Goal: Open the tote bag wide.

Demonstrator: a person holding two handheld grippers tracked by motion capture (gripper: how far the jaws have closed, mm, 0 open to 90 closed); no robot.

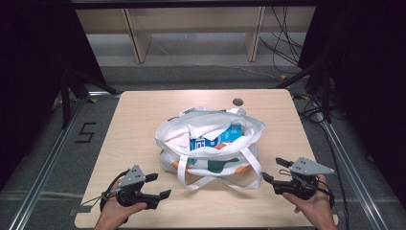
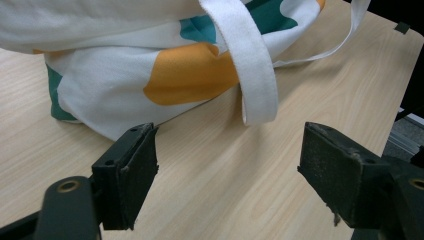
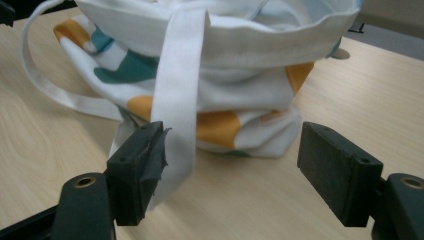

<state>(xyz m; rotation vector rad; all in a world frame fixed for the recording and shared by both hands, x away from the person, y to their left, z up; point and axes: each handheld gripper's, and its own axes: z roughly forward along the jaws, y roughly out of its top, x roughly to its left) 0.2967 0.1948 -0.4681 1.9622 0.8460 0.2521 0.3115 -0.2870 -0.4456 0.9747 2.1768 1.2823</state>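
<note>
1. Left gripper [image 1: 160,186]: held in the person's left hand [image 1: 115,213] over the near left part of the table [image 1: 139,120]. Jaws stand wide apart, released, with nothing between them.
2. Right gripper [image 1: 274,170]: held in the person's right hand [image 1: 313,206] over the near right part of the table. Jaws stand wide apart, released, with nothing clamped.
3. Tote bag [image 1: 210,143]: white fabric with orange and teal patches. It sits between the two grippers and ahead of both, mouth open upward.
4. Bag contents: a blue carton [image 1: 218,138] with white lettering lies inside, partly covered by white fabric. The lettering is too small to read.
5. Near handle strap [image 1: 218,179]: it loops down from the bag onto the table, between the two grippers.
6. Left gripper view: the bag's lower side [image 2: 165,75] is just ahead of the jaws. A strap end [image 2: 252,65] hangs ahead of the gap, apart from both jaws.
7. Right gripper view: a strap [image 3: 177,100] runs down the bag and passes right beside that gripper's left jaw, inside the gap. Whether it touches the pad cannot be told.
8. Bag corner [image 3: 265,135]: it lies ahead of the right gripper's gap, apart from the jaws.
</note>
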